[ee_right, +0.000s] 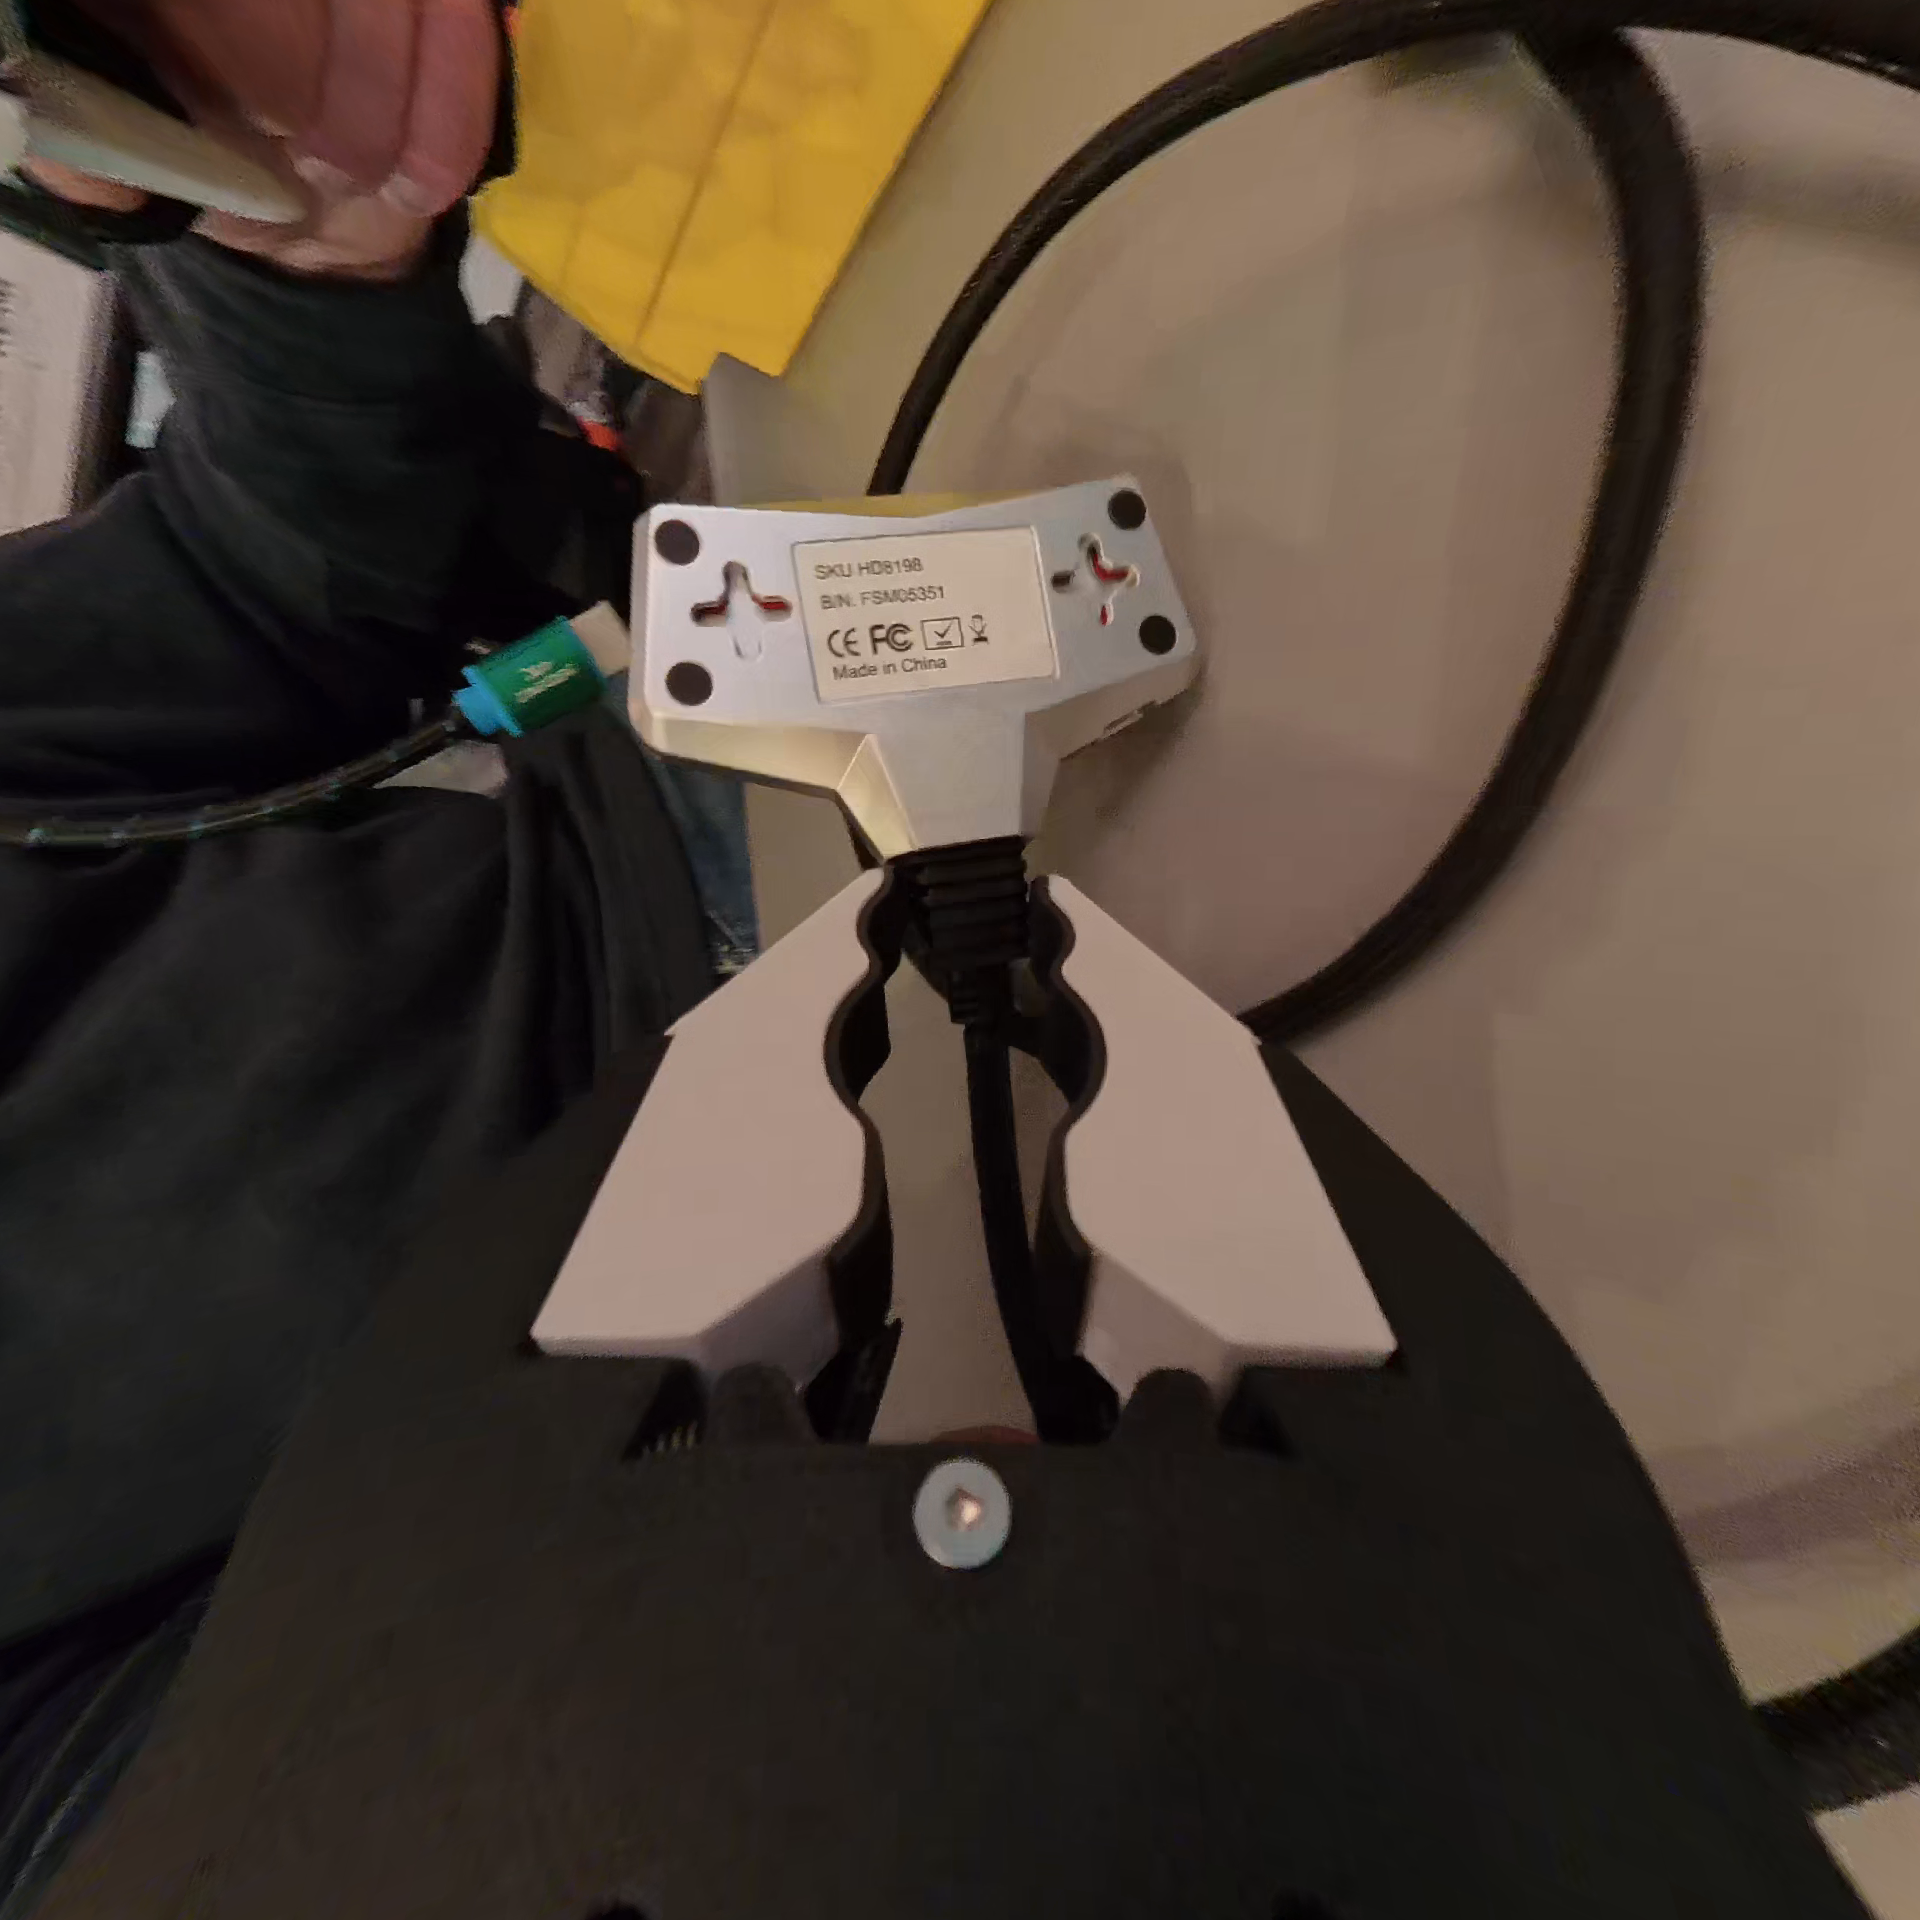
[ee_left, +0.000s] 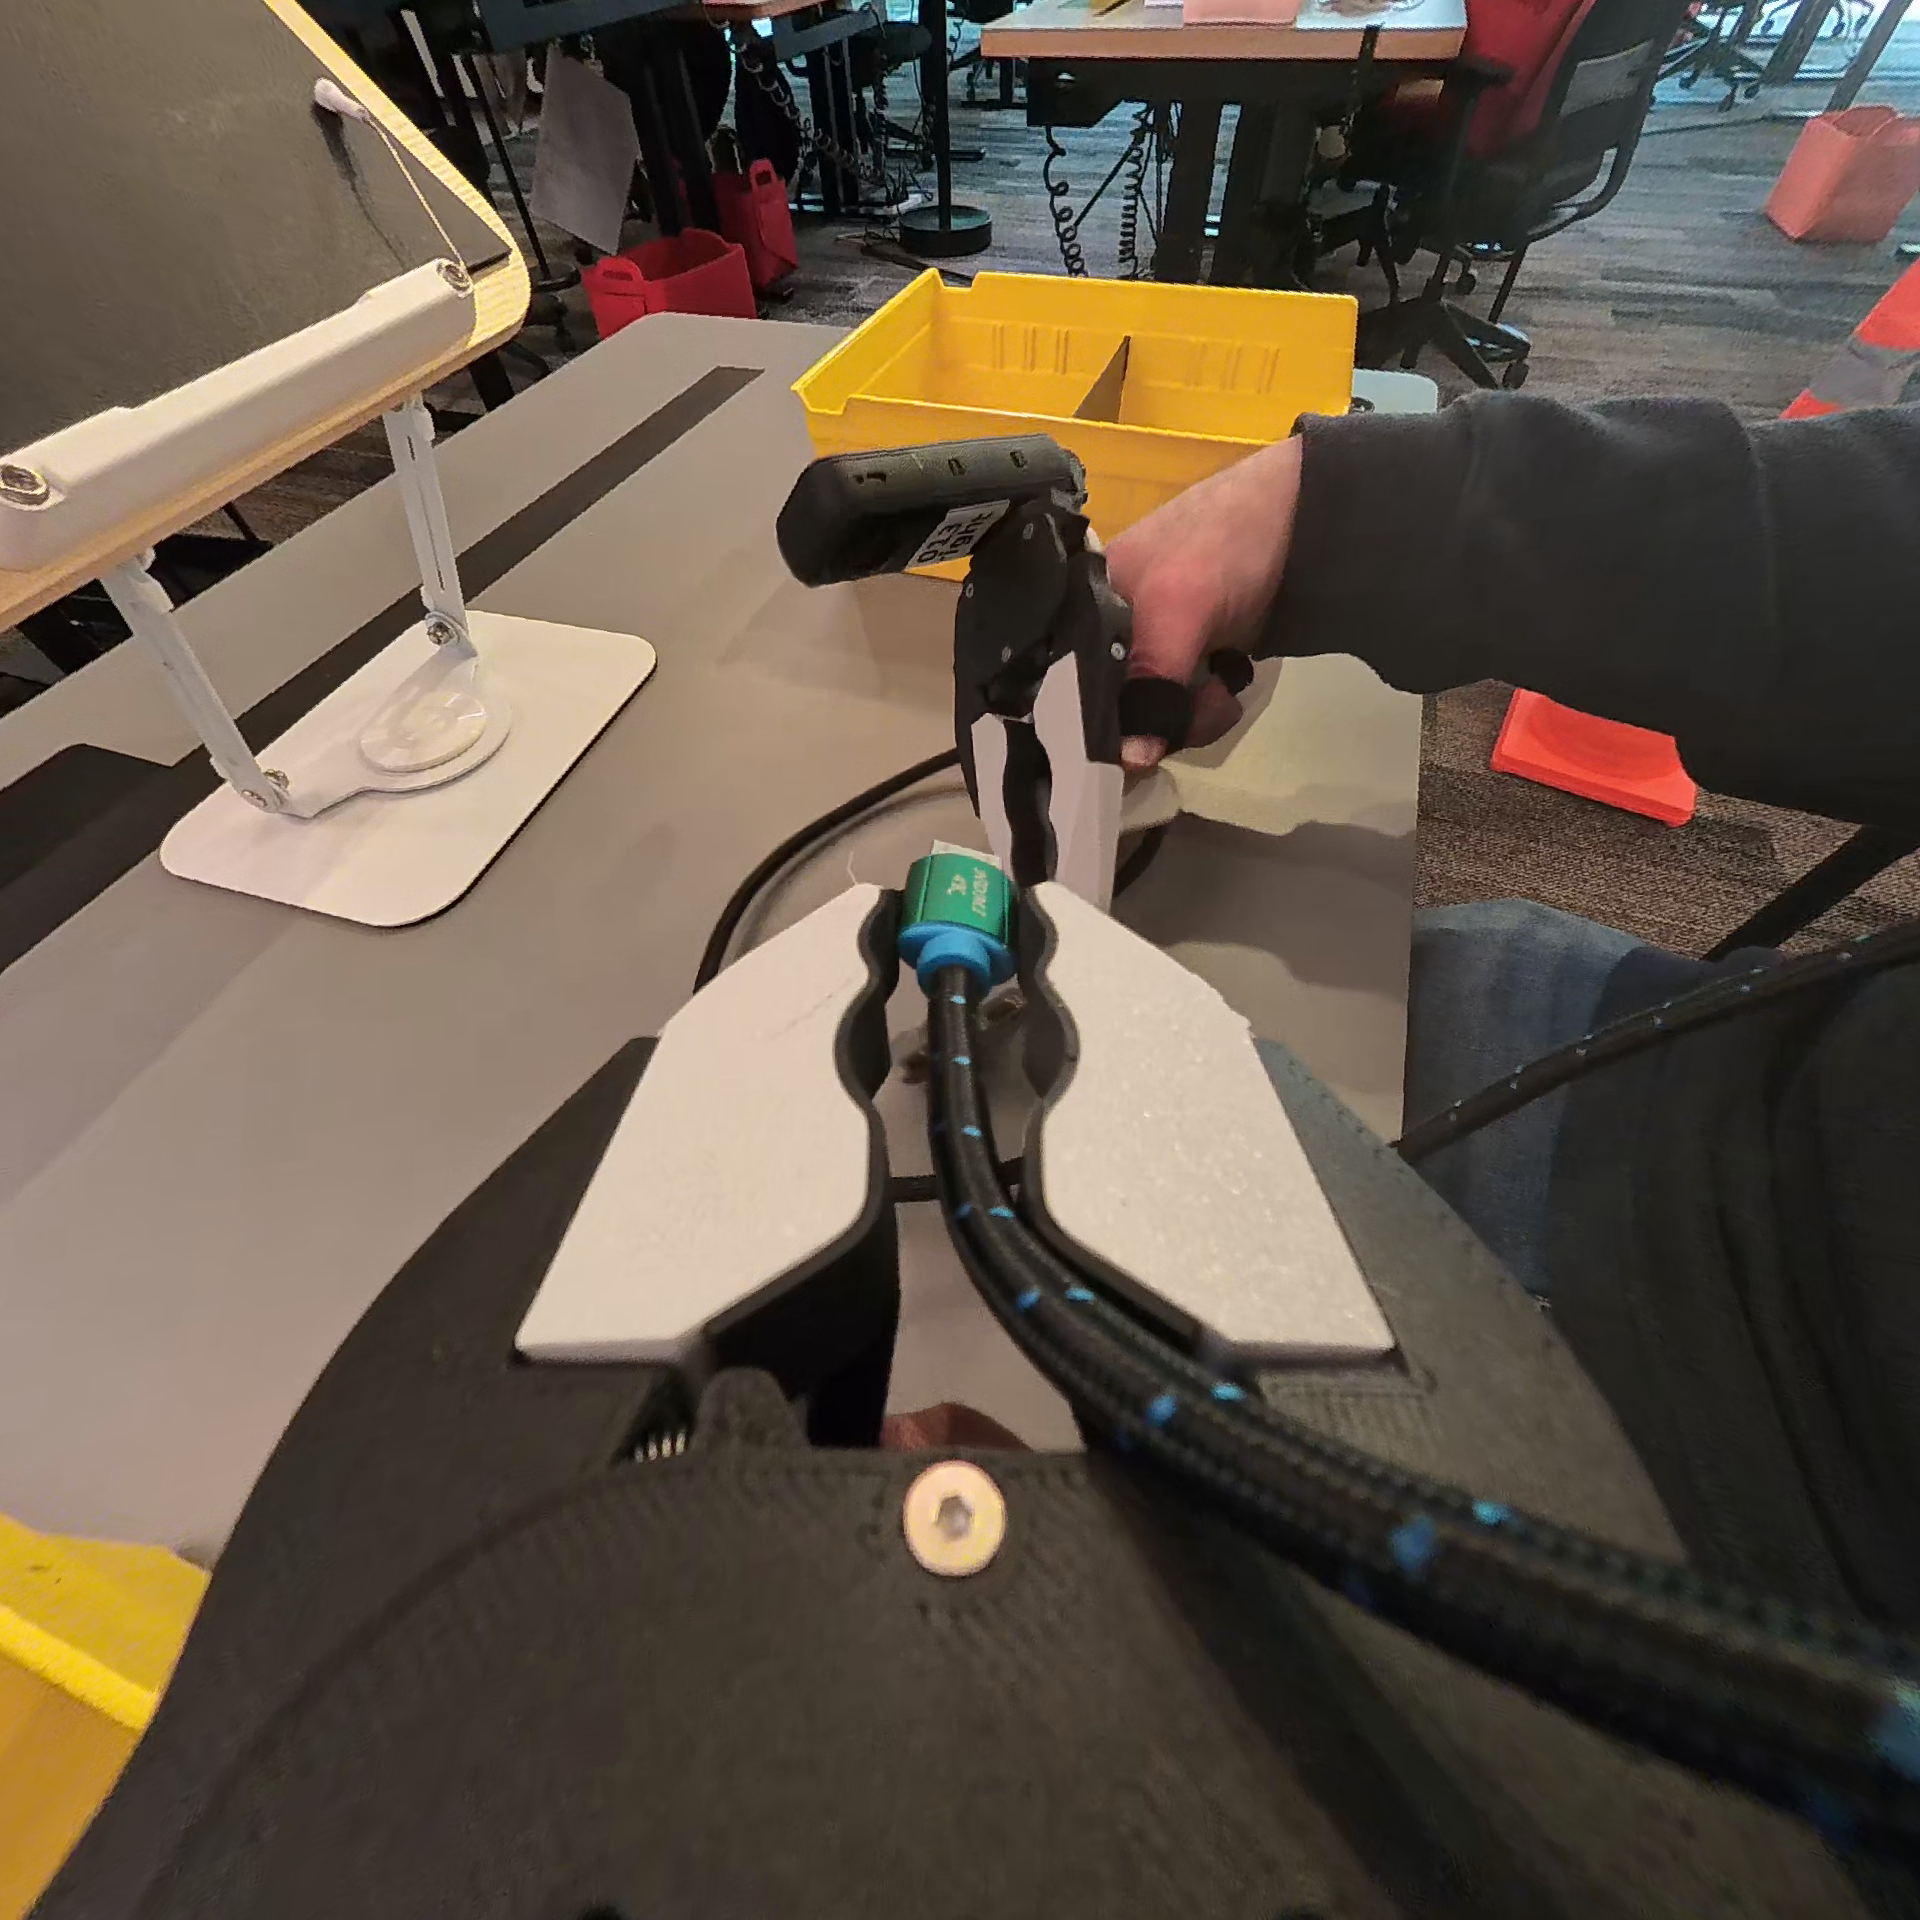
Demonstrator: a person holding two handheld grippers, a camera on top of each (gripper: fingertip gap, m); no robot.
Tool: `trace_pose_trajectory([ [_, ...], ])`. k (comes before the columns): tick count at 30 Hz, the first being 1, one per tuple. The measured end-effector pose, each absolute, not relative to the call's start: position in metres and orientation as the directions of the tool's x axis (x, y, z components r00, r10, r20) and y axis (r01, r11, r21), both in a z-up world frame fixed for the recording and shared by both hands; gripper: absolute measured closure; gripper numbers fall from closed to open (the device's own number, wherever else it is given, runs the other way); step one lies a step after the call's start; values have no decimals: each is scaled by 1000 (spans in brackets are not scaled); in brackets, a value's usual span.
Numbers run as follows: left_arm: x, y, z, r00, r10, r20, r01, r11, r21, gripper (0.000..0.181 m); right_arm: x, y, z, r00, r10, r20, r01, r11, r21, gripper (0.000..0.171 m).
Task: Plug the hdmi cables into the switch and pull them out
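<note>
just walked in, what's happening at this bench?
A person is working two handheld grippers over a grey table. The left gripper is shut on the green HDMI plug of a braided cable. The right gripper is shut on the black strain relief of the silver switch, held underside up. The plug's metal tip sits right at the switch's side; whether it is seated is unclear.

A grey table [ee_left: 312, 1039] lay under the claw. Ahead and to its left stood a white tablet stand [ee_left: 416, 769] carrying a tilted wood-edged black board [ee_left: 187, 208]. Straight ahead, at the table's far edge, sat a yellow bin [ee_left: 1081, 384] with a divider. Beyond it were desks, chairs and red bags [ee_left: 675, 275] on carpet.
</note>
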State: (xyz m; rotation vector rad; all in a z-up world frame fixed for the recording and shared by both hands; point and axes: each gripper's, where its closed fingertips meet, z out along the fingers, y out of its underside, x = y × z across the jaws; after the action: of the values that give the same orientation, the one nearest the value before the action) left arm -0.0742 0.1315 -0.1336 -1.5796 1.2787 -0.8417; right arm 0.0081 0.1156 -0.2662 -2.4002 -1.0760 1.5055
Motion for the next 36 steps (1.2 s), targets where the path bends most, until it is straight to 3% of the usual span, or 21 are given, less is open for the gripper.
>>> trace_pose_trajectory([
  [12, -74, 132, -136, 229, -973, -27, -356, -58, -933, 160, 13, 135, -269, 326, 682, -655, 494, -713, -497, 149],
  [18, -73, 132, -137, 229, -973, -25, -356, -60, -933, 160, 18, 146, -279, 367, 838, -405, 631, -544, -553, 147],
  [26, -73, 132, -137, 229, -973, -27, -359, -59, -932, 160, -5, 144, -272, 194, 981, -13, 805, -166, -569, 108],
  [29, -74, 132, -137, 229, -973, -28, -358, -58, -932, 160, -17, 133, -279, 118, 992, 42, 855, -80, -513, 77],
  [31, -74, 132, -137, 229, -973, -30, -358, -56, -932, 160, -22, 130, -288, 99, 992, 73, 888, -55, -456, 67],
  [34, -75, 131, -135, 229, -973, -33, -358, -53, -932, 160, -28, 135, -300, 117, 987, 106, 910, -64, -409, 54],
  [36, -75, 131, -135, 230, -973, -33, -355, -52, -933, 160, -33, 138, -299, 138, 985, 105, 900, -80, -428, 60],
])
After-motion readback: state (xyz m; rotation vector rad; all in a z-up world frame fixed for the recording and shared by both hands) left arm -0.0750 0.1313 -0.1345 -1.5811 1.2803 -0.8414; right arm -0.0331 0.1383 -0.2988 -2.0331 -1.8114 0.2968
